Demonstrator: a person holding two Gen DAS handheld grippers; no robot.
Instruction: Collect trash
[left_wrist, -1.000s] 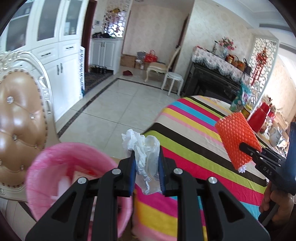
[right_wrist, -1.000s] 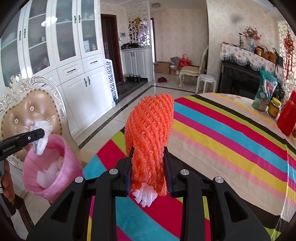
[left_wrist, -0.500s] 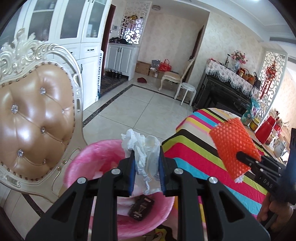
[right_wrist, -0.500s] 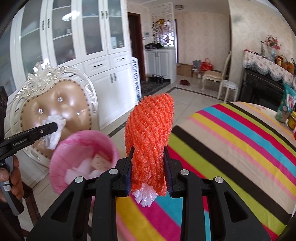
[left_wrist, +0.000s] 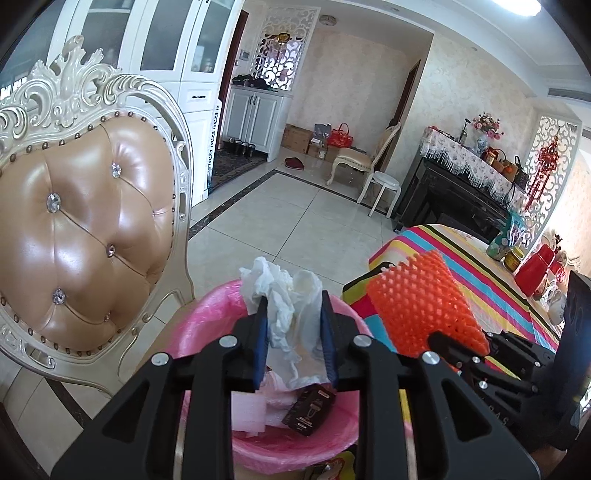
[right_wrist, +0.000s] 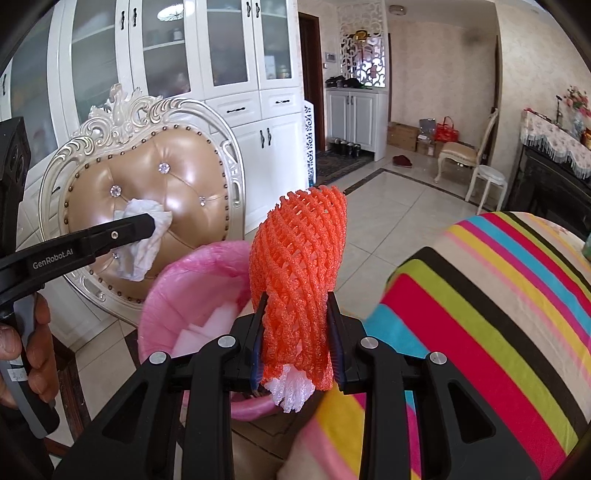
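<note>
A crumpled white tissue (left_wrist: 284, 291) sits between the blue pads of my left gripper (left_wrist: 293, 306), whose jaws are opening; the pads still touch it. It hangs right above the pink-lined trash bin (left_wrist: 207, 317). My right gripper (right_wrist: 295, 306) is shut on an orange foam fruit net (right_wrist: 299, 258) with a white net end poking out below. It hovers at the bin's (right_wrist: 177, 280) right rim, by the table edge. In the right wrist view the left gripper (right_wrist: 146, 225) and tissue (right_wrist: 147, 236) are left of the net. In the left wrist view the net (left_wrist: 421, 299) is to the right.
A dark small box (left_wrist: 308, 408) and white foam pieces (left_wrist: 247, 410) lie in the bin. A tufted tan chair (left_wrist: 85, 221) stands close behind it. The striped table (right_wrist: 480, 314) fills the right, with red containers (left_wrist: 532, 273) at its far end. A hand (right_wrist: 33, 332) grips the left handle.
Both grippers have swung left from over the striped table toward the bin. The bin now lies under the left gripper, whose pads stand slightly wider around the tissue. The net stays clamped.
</note>
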